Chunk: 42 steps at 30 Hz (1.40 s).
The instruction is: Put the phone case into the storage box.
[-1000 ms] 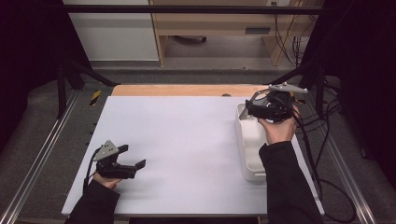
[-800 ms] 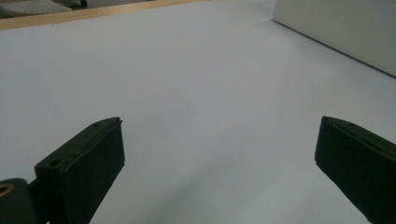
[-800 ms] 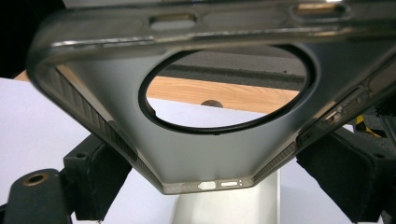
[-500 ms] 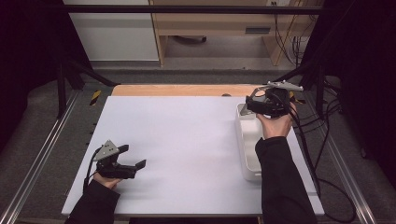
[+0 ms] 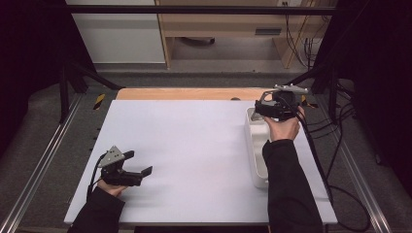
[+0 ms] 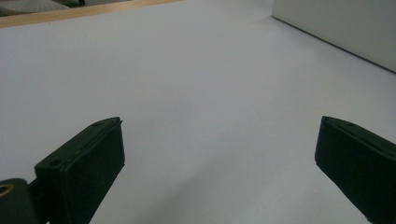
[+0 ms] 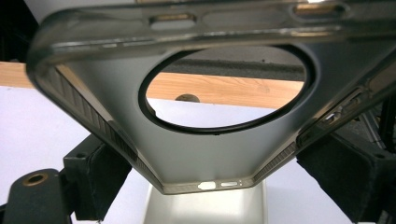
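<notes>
At the lower left of the high view, the left tool [image 5: 142,171] is resting low over the white table [image 5: 184,145], its jaws standing wide apart with nothing between them; its own view is showing only bare table between the two black pads [image 6: 88,163]. Nothing there is looking risky, though that hand is sitting too far away to help if something falls on the other side.

Toward the upper right of the high view, the right tool [image 5: 259,110] is hovering above the far end of a white tray [image 5: 253,155]. In its own view it is pinching a grey, see-through phone case [image 7: 205,154] by the two long sides, near the end with the charging slot, and the round cut-out is gaping above.

The case is looking soft and thin, so it is probably bowing under the squeeze; a harder squeeze could make it buckle and spring out. Gripped only near one end, it could also twist or droop, catch the tray wall and land crooked or beside the tray on the table.
</notes>
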Motion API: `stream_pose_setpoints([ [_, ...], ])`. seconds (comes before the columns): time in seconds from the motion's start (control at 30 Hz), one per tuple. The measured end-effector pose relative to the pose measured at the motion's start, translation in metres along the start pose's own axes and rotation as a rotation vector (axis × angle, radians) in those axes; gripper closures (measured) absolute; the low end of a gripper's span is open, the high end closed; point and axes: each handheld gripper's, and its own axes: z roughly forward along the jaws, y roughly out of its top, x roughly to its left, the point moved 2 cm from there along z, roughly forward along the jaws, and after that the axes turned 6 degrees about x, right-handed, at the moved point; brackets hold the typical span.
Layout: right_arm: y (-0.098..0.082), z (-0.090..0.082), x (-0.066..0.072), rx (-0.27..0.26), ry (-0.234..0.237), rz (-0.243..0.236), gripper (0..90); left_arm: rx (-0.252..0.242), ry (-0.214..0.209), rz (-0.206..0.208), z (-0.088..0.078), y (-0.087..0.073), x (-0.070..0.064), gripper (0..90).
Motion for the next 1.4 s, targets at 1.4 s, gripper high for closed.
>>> stream_pose_setpoints([
  [1.4,-0.016,0.06,0.002,0.161,-0.064,0.038,11.9,0.018,-0.008,0.014,0.003,-0.001,-0.001,1.0],
])
